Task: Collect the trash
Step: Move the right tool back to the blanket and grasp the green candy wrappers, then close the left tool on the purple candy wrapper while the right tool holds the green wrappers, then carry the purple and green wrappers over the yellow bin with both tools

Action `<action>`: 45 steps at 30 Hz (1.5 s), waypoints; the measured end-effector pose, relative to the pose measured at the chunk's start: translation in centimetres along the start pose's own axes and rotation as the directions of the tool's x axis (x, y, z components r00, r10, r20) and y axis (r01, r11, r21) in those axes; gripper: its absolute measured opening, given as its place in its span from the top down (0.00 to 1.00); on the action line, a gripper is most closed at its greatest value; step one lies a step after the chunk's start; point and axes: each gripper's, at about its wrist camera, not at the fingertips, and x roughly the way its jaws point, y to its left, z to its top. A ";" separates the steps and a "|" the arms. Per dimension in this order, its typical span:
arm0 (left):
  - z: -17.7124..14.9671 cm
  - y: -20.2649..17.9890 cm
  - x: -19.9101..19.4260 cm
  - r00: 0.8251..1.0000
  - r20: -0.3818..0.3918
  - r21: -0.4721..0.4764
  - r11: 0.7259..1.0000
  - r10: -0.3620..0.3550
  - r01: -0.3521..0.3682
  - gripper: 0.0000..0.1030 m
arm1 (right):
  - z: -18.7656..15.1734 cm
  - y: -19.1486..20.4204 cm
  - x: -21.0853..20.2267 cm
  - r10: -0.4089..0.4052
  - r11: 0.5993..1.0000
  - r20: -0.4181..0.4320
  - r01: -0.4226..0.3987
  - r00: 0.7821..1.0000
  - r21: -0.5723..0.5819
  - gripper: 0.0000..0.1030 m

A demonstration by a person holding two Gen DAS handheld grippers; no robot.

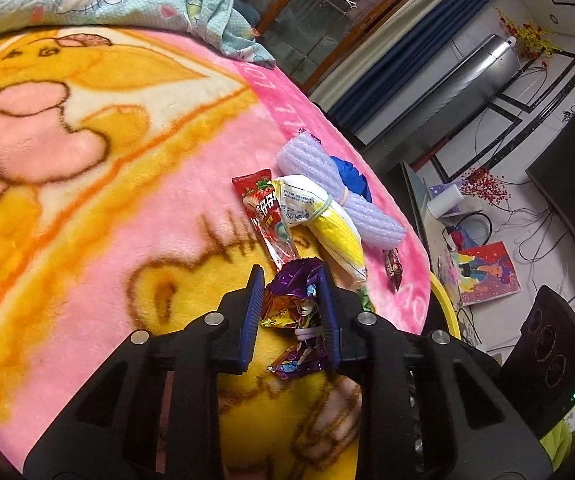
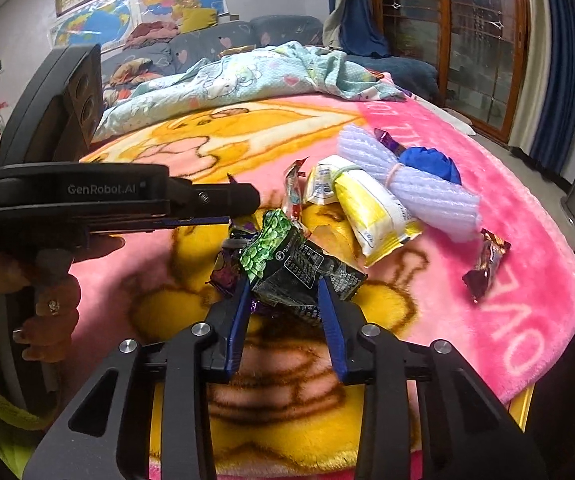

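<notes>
My left gripper (image 1: 291,276) is shut on a crumpled purple foil wrapper (image 1: 297,316) just above the blanket. In the right wrist view the left gripper (image 2: 227,204) comes in from the left. My right gripper (image 2: 283,284) is shut on a green and black snack wrapper (image 2: 291,264). More trash lies beyond: a red strawberry wrapper (image 1: 265,216), a yellow and white packet (image 1: 323,220) (image 2: 367,208), a lilac foam roll (image 1: 339,192) (image 2: 407,180), a blue crumpled piece (image 2: 431,162) and a small dark red candy wrapper (image 2: 485,264) (image 1: 392,268).
The trash lies on a pink and yellow cartoon blanket (image 1: 127,168) over a bed. A pale blue quilt (image 2: 247,76) is bunched at the far end. The bed's right edge (image 1: 419,272) drops to a cluttered floor with a yellow rim (image 1: 445,304) beside it.
</notes>
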 end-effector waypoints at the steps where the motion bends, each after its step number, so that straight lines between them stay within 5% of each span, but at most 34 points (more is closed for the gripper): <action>1: 0.0 0.0 0.1 1.000 -0.001 0.002 1.000 0.000 0.000 0.81 | 0.0 -0.1 -0.1 -0.001 1.000 0.002 0.001 1.000 0.005 0.70; 21: 0.3 -3.5 -2.8 0.997 0.079 0.096 0.995 -0.008 0.001 0.84 | 0.6 -1.7 -3.8 0.009 0.997 0.076 -0.015 0.997 0.074 0.75; 43: 0.1 -10.4 -2.0 0.994 0.101 0.250 0.968 -0.045 0.018 0.84 | 1.6 -7.1 -9.1 -0.079 0.983 0.175 0.048 0.981 0.178 0.78; 44: 0.1 -10.7 -1.9 0.994 0.100 0.256 0.966 -0.046 0.019 0.84 | 1.6 -7.4 -9.4 -0.084 0.982 0.180 0.050 0.980 0.182 0.80; 45: 0.0 -10.9 -1.9 0.994 0.098 0.261 0.965 -0.048 0.020 0.84 | 1.7 -7.6 -9.6 -0.088 0.981 0.183 0.053 0.979 0.185 0.99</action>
